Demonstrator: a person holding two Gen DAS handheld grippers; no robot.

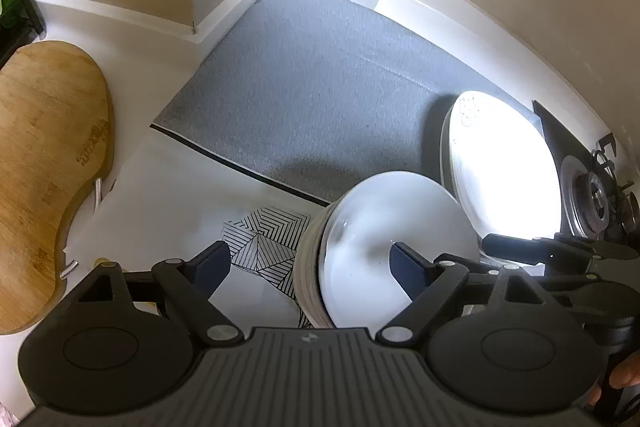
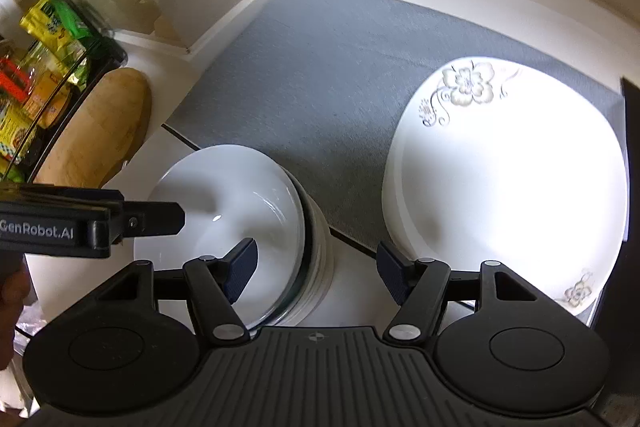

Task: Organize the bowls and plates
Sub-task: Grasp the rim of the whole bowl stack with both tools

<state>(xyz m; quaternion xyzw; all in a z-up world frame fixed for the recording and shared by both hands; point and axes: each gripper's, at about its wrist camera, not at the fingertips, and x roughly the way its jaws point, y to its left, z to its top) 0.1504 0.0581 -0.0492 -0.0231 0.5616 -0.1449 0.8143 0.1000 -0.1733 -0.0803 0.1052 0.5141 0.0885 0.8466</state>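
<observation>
Two stacks of crockery sit on the white bench (image 2: 360,255), one beside the other. A stack of bowls (image 2: 240,227) stands just off the near edge of the grey mat (image 2: 320,75), on the bare bench, and its top bowl looks glassy and empty. A stack of plates (image 2: 508,179) with a flower print (washed out by glare in both views) lies on the mat's near right corner, apart from the bowls.

The left gripper (image 1: 308,263) has its fingers spread wide and empty; one blue pad (image 1: 408,267) hangs over the top bowl, the other over a patterned tile (image 1: 264,243). Whether the pad touches the bowl cannot be told.

The right gripper (image 2: 316,267) is likewise wide apart and holds nothing, one pad over the bowl, the other near the plates.

A wooden board (image 1: 48,163) lies toward the bench's left edge, and a rack of packets (image 2: 44,75) stands behind it.
</observation>
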